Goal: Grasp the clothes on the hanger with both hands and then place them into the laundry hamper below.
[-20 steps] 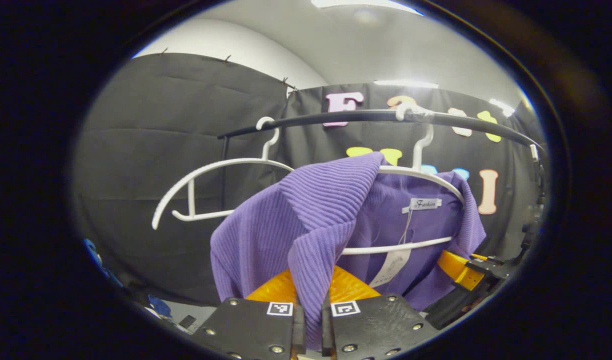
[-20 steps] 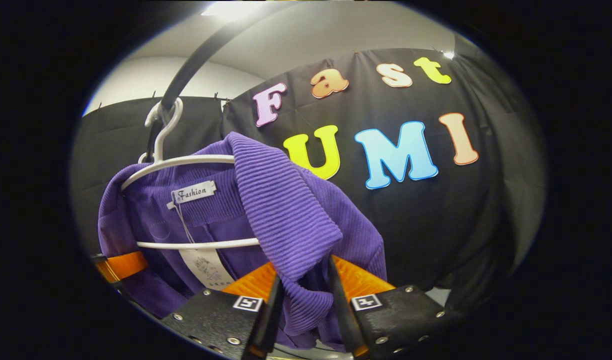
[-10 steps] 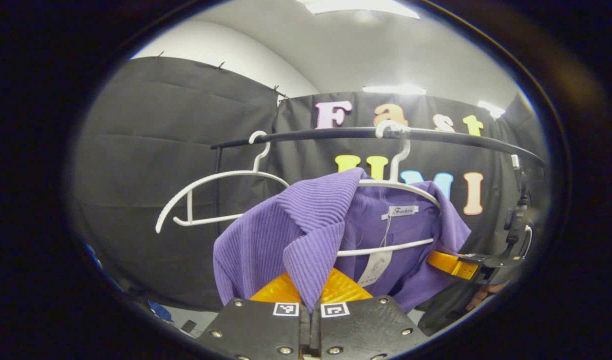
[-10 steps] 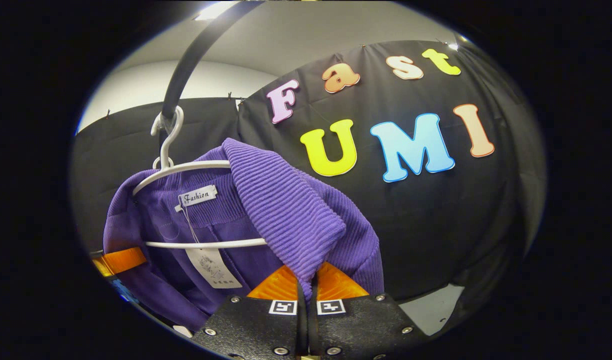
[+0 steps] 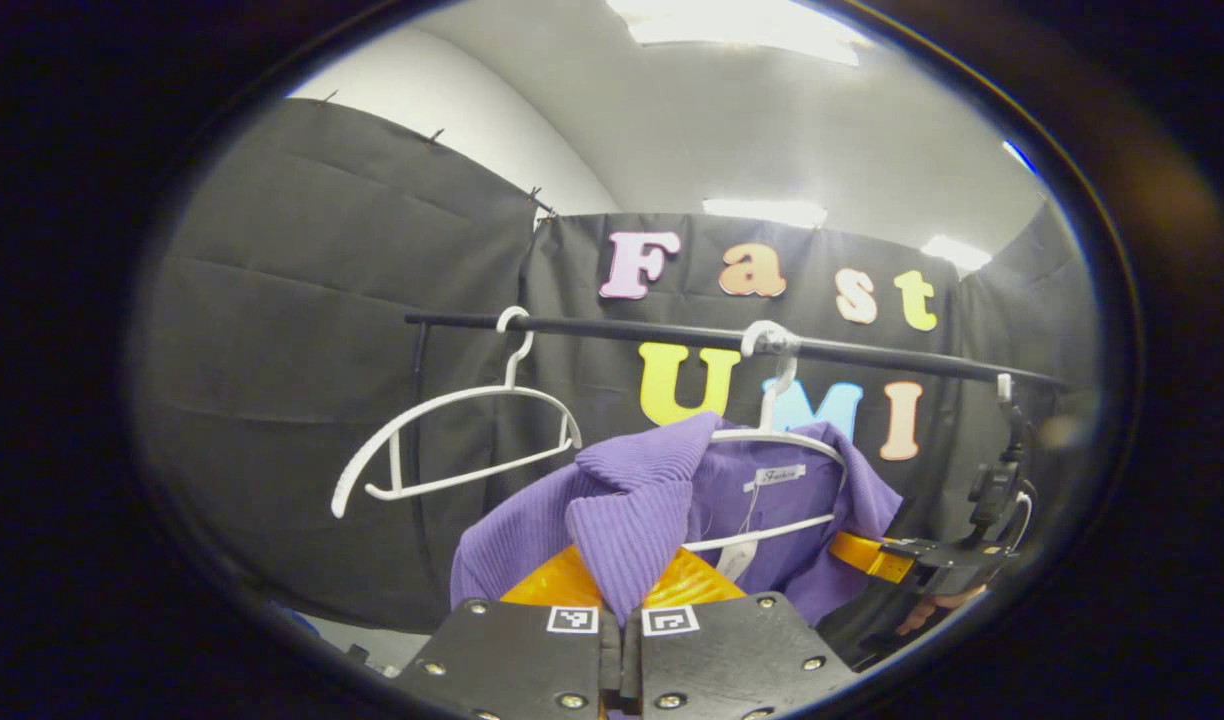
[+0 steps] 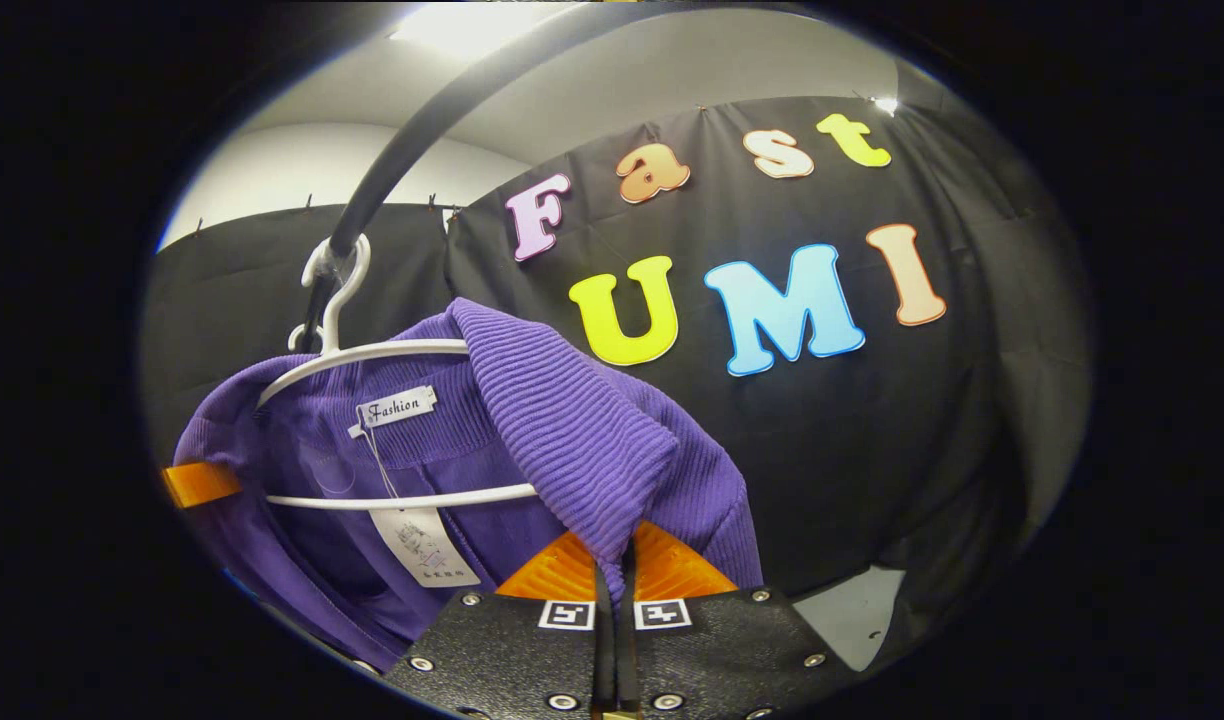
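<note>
Both the left gripper [image 5: 620,625] and right gripper [image 6: 613,600] seemingly clamp jaws on the sweater [image 6: 572,440], hanging from its hanger [image 6: 372,352].

Counted: two white hangers [image 5: 452,440] [image 5: 772,440], one purple garment [image 5: 622,500], one black rail [image 5: 672,335], two grippers [image 5: 620,630] [image 6: 614,620].

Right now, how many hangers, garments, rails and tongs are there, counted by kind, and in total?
White hangers: 2, one bare, one under the garment
Purple garment: 1
Black rail: 1
Tongs: 2, left, right, both clamped on the garment
Total: 6
</note>
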